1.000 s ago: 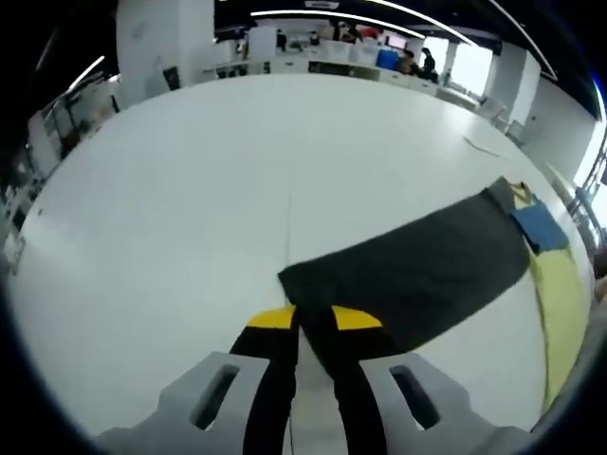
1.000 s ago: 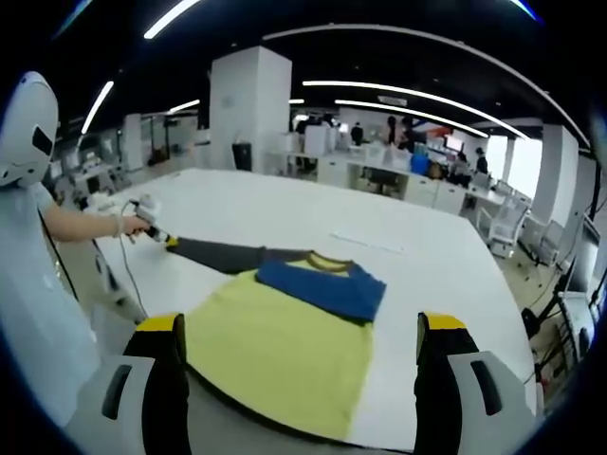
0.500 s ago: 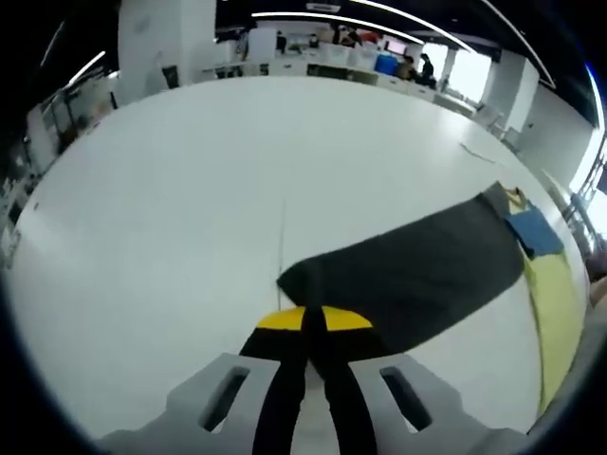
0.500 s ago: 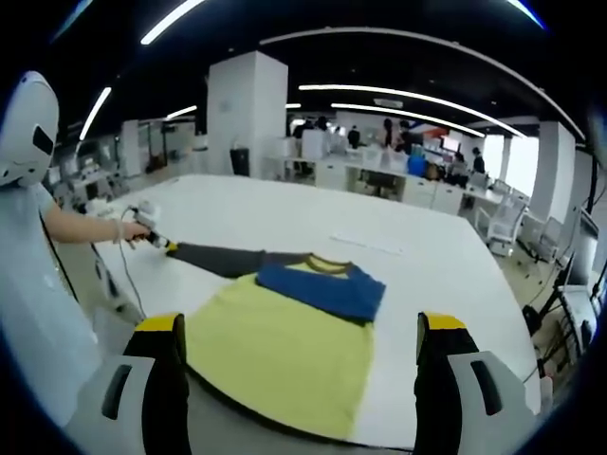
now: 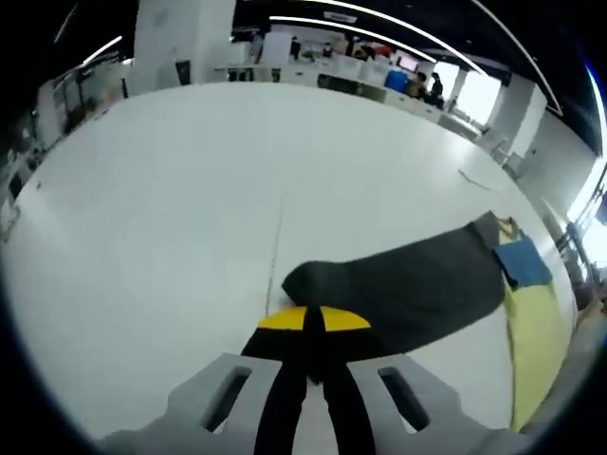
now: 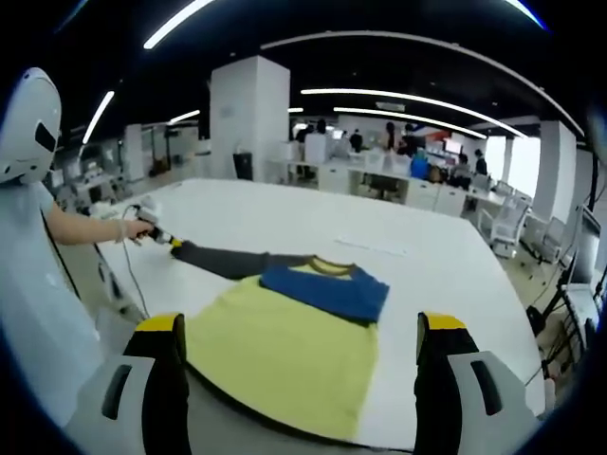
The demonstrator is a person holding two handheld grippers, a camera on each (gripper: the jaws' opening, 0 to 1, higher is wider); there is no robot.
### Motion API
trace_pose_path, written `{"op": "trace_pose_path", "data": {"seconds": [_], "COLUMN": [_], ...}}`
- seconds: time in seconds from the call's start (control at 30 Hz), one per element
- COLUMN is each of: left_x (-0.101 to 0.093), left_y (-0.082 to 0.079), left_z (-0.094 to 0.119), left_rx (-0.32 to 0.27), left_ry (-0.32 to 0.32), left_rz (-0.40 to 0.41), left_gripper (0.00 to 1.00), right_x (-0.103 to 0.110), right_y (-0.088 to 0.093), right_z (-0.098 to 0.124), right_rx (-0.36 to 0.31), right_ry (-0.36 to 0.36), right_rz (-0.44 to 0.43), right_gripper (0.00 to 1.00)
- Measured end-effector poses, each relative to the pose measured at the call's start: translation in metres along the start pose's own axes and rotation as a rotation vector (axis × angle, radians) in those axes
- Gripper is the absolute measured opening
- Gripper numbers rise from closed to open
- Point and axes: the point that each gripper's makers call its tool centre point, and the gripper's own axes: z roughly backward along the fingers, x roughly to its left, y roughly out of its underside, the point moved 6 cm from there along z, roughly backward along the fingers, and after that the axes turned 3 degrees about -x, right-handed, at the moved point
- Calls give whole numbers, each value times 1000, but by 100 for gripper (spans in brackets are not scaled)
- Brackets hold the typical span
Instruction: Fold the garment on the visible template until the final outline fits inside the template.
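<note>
Closing on the grey sleeve (image 5: 408, 289), your left gripper (image 5: 305, 327) now pinches its cuff and lifts it off the table (image 5: 171, 218); your right gripper (image 6: 299, 346) hangs spread above the shirt (image 6: 285, 351), so the sleeve fold can start.

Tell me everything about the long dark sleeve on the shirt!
The dark sleeve is charcoal-grey soft cloth, stretched out long and flat on the white table. Its far end joins the yellow-and-blue shirt. Its near end is bunched and slightly lifted, pinched in the shut left claw. In the right gripper view it runs towards a person's hand.
</note>
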Motion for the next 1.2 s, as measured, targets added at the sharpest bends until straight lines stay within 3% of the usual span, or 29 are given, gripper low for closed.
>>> {"op": "trace_pose_path", "data": {"seconds": [0.17, 0.33, 0.47, 0.73, 1.2], "left_x": [-10, -12, -20, -43, -106], "left_y": [-16, -32, -51, -77, -107], "left_z": [13, 15, 19, 27, 44], "left_rx": [-56, -86, -153, -222, -298], "left_ry": [49, 74, 131, 178, 283], "left_rz": [51, 35, 102, 54, -3], "left_gripper": [0, 0, 0, 0, 0], "right_x": [0, -4, -7, -7, -13], "right_y": [1, 1, -1, 0, 10], "right_z": [-3, -3, -2, -4, 3], "right_rx": [1, -6, -16, -24, 5], "right_ry": [-18, -27, -33, -61, -60], "right_rz": [3, 5, 15, 27, 39], "right_gripper": [100, 100, 100, 100, 100]}}
